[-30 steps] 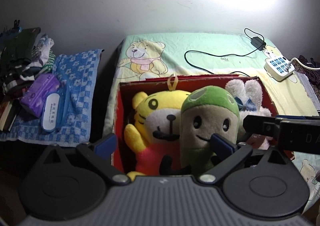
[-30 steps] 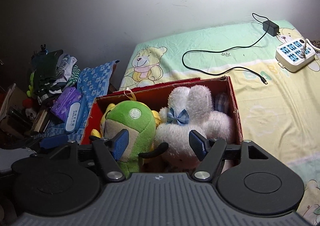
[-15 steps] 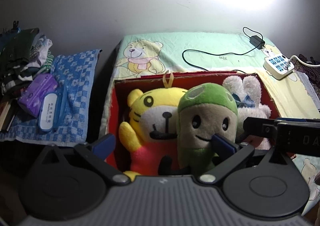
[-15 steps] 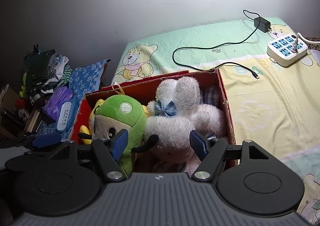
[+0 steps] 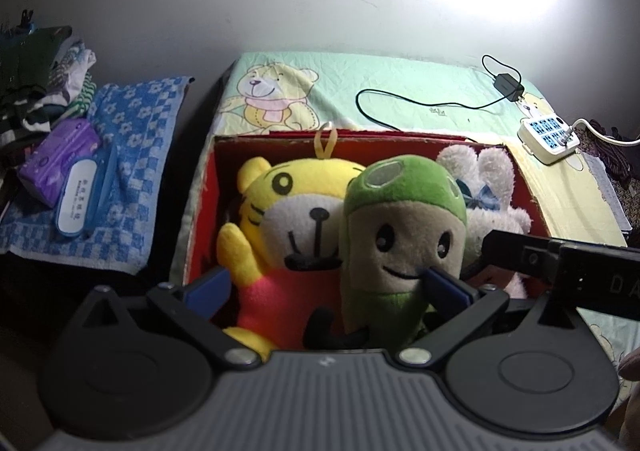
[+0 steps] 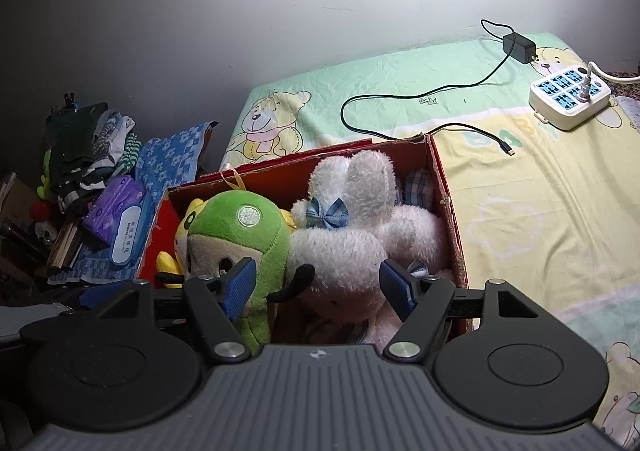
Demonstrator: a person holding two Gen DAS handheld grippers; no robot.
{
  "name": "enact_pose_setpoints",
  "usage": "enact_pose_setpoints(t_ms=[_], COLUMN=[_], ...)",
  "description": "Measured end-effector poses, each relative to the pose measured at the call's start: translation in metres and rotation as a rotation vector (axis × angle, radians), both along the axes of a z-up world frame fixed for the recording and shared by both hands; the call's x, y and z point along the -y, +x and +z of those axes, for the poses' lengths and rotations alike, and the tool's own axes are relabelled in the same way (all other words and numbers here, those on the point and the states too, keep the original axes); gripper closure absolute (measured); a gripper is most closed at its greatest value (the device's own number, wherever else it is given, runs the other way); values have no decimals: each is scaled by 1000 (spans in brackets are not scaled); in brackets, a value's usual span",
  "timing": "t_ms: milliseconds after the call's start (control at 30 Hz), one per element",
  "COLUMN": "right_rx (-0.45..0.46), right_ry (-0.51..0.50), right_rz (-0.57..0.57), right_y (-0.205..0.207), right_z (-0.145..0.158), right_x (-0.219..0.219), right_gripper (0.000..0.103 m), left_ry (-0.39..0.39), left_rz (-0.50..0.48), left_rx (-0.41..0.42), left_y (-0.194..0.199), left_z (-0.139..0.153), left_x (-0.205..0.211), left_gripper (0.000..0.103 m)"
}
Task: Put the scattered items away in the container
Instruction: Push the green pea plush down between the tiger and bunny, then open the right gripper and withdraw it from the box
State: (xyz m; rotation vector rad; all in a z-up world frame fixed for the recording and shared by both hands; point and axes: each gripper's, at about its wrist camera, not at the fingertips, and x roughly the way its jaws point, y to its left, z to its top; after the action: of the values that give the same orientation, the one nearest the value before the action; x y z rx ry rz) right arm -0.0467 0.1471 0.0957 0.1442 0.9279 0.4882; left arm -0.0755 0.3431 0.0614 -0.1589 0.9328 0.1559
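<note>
Sitting in the red box (image 6: 448, 211) at the middle of the frame are a tiger toy (image 5: 296, 211), a green toy (image 6: 240, 231) and a white bunny (image 6: 352, 235). The right gripper (image 6: 320, 283) and left gripper (image 5: 324, 283) are hanging over them, jaws spread wide, pinching nothing.

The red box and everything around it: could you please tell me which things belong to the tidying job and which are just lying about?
Part of the job:
- red box
- yellow tiger toy
- green toy
- white rabbit toy

Just lying about:
- charger with cable
- power strip
- blue towel
- purple packet
- pile of clothes
</note>
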Motion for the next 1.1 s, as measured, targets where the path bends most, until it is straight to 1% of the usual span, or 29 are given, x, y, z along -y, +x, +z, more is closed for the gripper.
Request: enact_pose_setpoints(t_ms=[267,500,667,800,867,933,1100], right_rx=[49,77,94,106,106,106,114], right_ry=[-33,-73,-109,-140,-151,-155,-157], right_rz=[-6,-14,-20,-17,-19,-19,0], right_y=[-3,-5,-9,-12,-14,-15,-19], right_z=[5,9,11,8,7,7,8], right_x=[4,6,6,5,5,6,6], right_gripper=[32,31,30,29,28,28,26], left_ry=[2,71,146,146,162,179,189], left_rz=[28,38,60,54,55,56,71], left_rx=[-16,-27,-43,-50,-46,-45,-43], left_y=[-1,-8,-13,-17,-19,-21,-27], left_z=[5,18,23,19,18,17,18], left_x=[-1,6,8,10,13,17,24], left_gripper=[0,1,1,1,1,2,2])
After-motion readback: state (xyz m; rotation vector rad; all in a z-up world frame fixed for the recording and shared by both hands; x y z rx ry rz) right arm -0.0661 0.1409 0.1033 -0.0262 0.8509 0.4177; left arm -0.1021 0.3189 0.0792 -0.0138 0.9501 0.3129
